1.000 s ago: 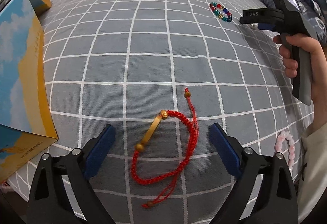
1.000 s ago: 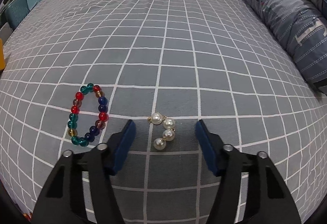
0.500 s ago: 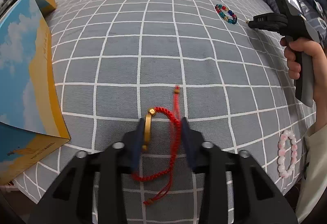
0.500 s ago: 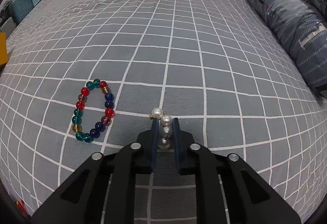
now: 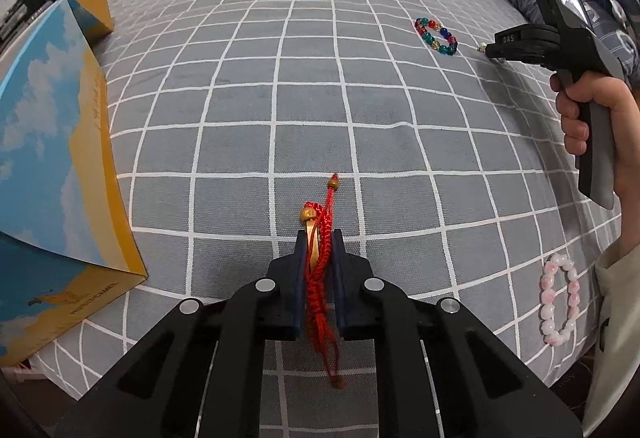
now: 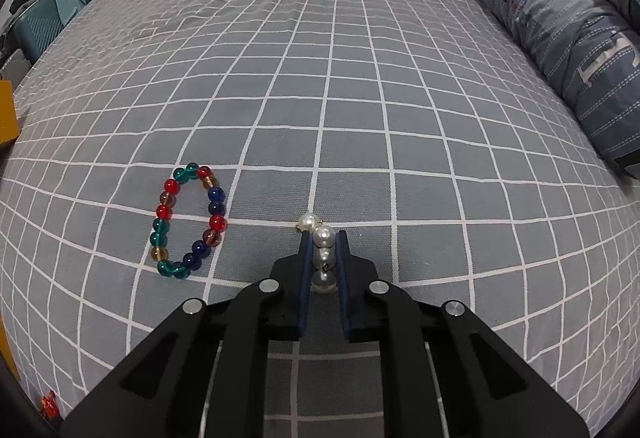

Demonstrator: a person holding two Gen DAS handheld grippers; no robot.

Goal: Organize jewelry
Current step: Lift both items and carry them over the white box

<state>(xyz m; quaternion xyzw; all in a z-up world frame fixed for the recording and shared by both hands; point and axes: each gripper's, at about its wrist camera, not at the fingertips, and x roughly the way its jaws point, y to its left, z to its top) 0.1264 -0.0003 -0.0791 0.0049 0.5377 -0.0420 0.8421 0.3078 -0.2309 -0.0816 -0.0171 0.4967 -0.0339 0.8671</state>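
A red braided cord bracelet (image 5: 320, 258) with a gold bar and gold beads lies bunched on the grey checked bedspread (image 5: 312, 86). My left gripper (image 5: 319, 238) is shut on it, and cord ends stick out in front and behind the pads. In the right wrist view a short string of white pearls (image 6: 323, 250) sits squeezed between the blue pads of my right gripper (image 6: 323, 238), with one pearl poking out ahead. The left wrist view shows the right gripper (image 5: 490, 49) at far right in a person's hand (image 5: 588, 114).
A bracelet of red, teal, blue and amber glass beads (image 6: 188, 222) lies left of the pearls, seen also as the glass bead bracelet (image 5: 436, 36). A pink bead bracelet (image 5: 558, 298) rests near the bed's right edge. A blue-and-yellow box (image 5: 52, 166) stands left. A folded quilt (image 6: 560, 22) lies right.
Both grippers went from wide open to shut. The left closed around the red bracelet and gathered its loop into a bunch; the right closed on the pearls.
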